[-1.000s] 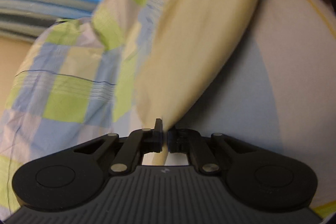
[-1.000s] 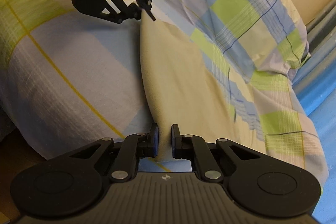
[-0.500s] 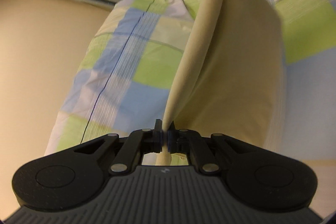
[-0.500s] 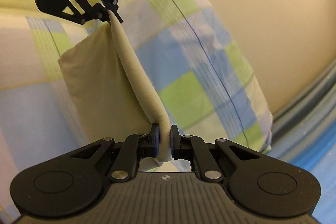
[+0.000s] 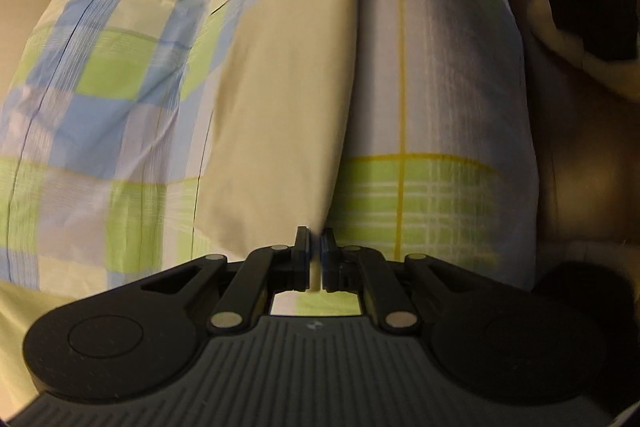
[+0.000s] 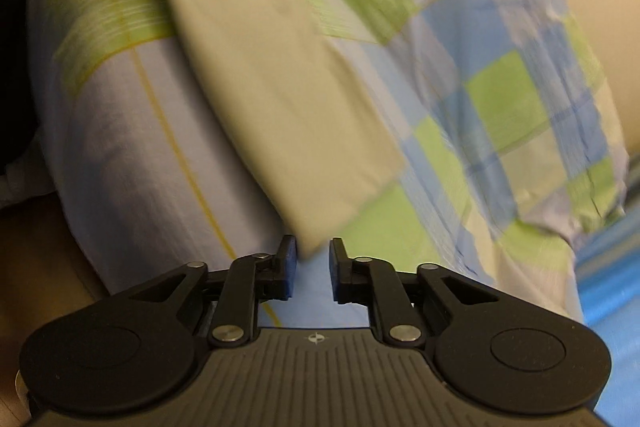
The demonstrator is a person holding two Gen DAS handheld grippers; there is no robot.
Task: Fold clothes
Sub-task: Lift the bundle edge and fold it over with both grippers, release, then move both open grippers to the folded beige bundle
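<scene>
Laying-down step: the left gripper (image 5: 315, 251) pinches the beige cloth (image 5: 280, 99) at six o'clock; the right gripper (image 6: 312, 263), fingers spread, has let go. Next, release and smooth flat.

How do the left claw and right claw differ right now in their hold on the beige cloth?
The left claw is shut on a corner of the beige cloth; the right claw stands open, the cloth's corner lying loose at its tips. The left claw's fingers nearly meet; the right claw's show a clear gap. Both hang over the checked bedding.
</scene>
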